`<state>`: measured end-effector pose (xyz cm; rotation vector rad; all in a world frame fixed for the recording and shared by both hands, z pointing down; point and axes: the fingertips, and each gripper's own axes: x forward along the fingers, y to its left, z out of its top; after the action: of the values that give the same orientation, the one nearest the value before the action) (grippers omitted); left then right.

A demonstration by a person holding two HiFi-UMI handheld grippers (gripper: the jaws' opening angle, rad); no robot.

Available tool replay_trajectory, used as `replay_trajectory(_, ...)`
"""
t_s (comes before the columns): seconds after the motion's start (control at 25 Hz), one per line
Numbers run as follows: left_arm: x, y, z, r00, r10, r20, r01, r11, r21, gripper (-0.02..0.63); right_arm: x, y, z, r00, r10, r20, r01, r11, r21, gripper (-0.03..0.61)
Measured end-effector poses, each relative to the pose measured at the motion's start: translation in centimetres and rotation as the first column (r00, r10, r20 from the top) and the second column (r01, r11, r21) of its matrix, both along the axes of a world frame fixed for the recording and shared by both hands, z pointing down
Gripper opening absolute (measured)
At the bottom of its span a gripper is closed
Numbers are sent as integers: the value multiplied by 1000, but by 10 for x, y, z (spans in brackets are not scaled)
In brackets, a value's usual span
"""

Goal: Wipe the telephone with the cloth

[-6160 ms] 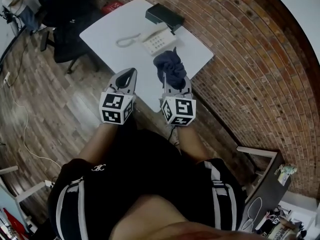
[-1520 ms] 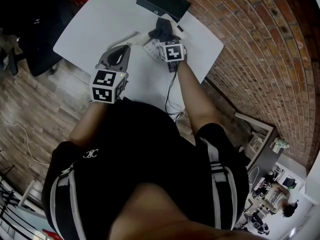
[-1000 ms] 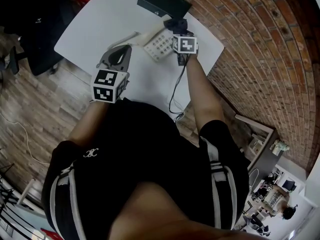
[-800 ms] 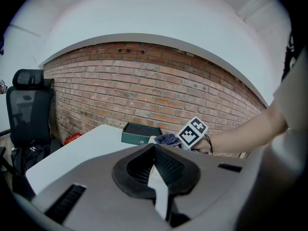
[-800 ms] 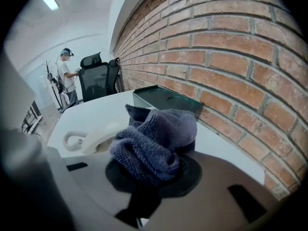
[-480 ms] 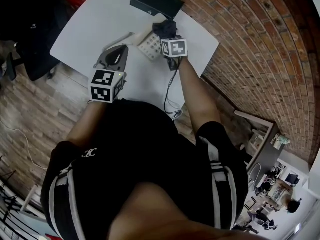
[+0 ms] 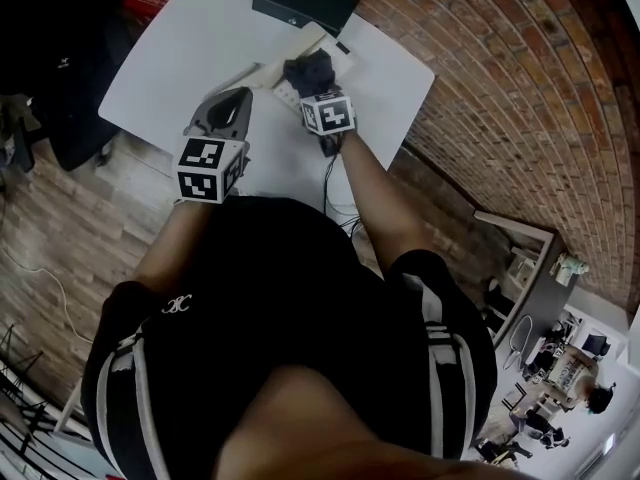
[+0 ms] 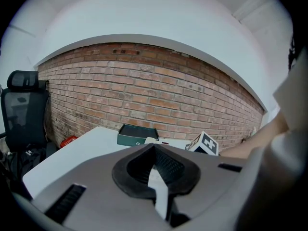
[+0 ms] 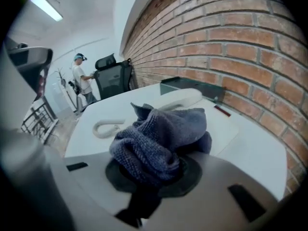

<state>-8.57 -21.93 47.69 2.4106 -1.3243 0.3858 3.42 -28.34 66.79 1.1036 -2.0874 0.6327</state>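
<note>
A white telephone (image 7: 283, 95) lies on the white table (image 7: 190, 58), and its handset (image 9: 180, 99) and coiled cord (image 9: 108, 127) show in the right gripper view. My right gripper (image 7: 315, 86) is shut on a bunched dark blue cloth (image 7: 308, 71), which rests on top of the telephone. That cloth (image 9: 161, 138) fills the right gripper (image 9: 154, 165) view and hides the jaw tips. My left gripper (image 7: 240, 98) hovers just left of the telephone, shut and holding nothing. In its own view the left gripper (image 8: 154, 148) points toward the brick wall.
A dark green box (image 7: 305, 0) sits at the table's far edge against the brick wall (image 7: 500, 88). A black office chair (image 7: 50, 78) stands left of the table, and a cable (image 7: 328, 183) hangs off the near edge. A person (image 9: 82, 83) stands far off.
Over the last second my right gripper has swept the cloth from the telephone's right side leftward and toward me across it. The left gripper has stayed in place.
</note>
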Motion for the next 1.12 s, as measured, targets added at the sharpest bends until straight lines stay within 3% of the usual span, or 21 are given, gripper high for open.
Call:
replay_trajectory(0.12,4,2,-1,1000,12,-5,-12,1000,-2,-7,-26,29,7,996,-76,37,77,997,-19,43)
replay_trajectory(0.28,8,3,-3,999,32,-6,-32,999,-1,-6,-28,38,9,996,-33,83,34,999,-10,43)
replay_trajectory(0.48,10,4,-1,999,41,-6,-41,999,-3,-8,-33,55,11,990,-80,112,84,996,-30,43)
replay_trajectory(0.72,15,1,-2,998,55,-7,-55,998,-5,-6,-26,53,9,989,-80,123,82,996,-16,43)
replay_trajectory(0.88,11,-1,0,999,50,-6,-50,999,-10,-6,-10,42,6,994,-80,75,77,996,36,43)
replay_trajectory(1.12,6,-6,2,999,34,-4,-34,999,-19,-8,12,20,-4,996,-35,79,28,996,88,43)
